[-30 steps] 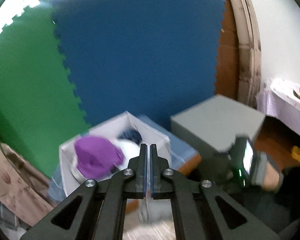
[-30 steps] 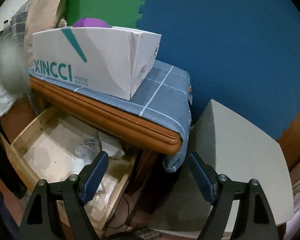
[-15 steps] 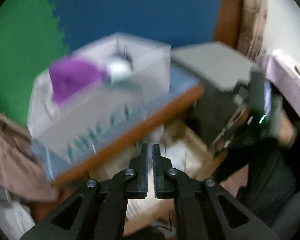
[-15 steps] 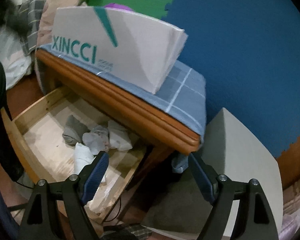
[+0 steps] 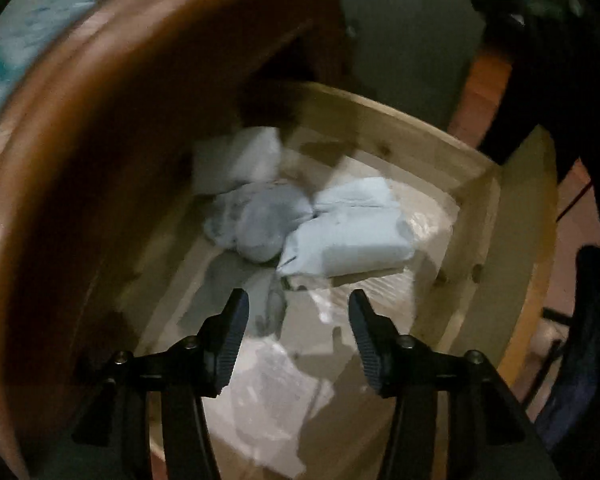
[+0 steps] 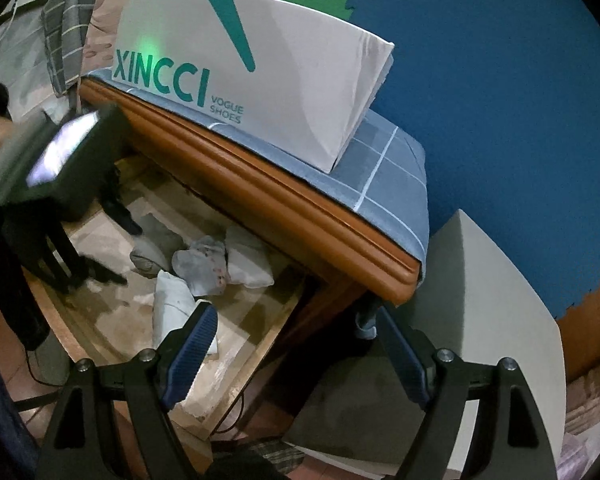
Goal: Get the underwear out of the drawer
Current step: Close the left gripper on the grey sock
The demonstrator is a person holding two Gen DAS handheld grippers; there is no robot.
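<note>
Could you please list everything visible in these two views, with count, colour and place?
drawer: one, pale wood, pulled open under the table
folded underwear: about five, pale blue, white and grey, clustered in the drawer
table: one, orange-brown wood, above the drawer
cloth: one, blue checked, covering the table top
shoe box: one, white with teal lettering, on the cloth
foam mats: green and blue, behind the table
grey board: one, right of the table
left gripper: black, jaws opening, nothing between, above the drawer
right gripper: open, empty
</note>
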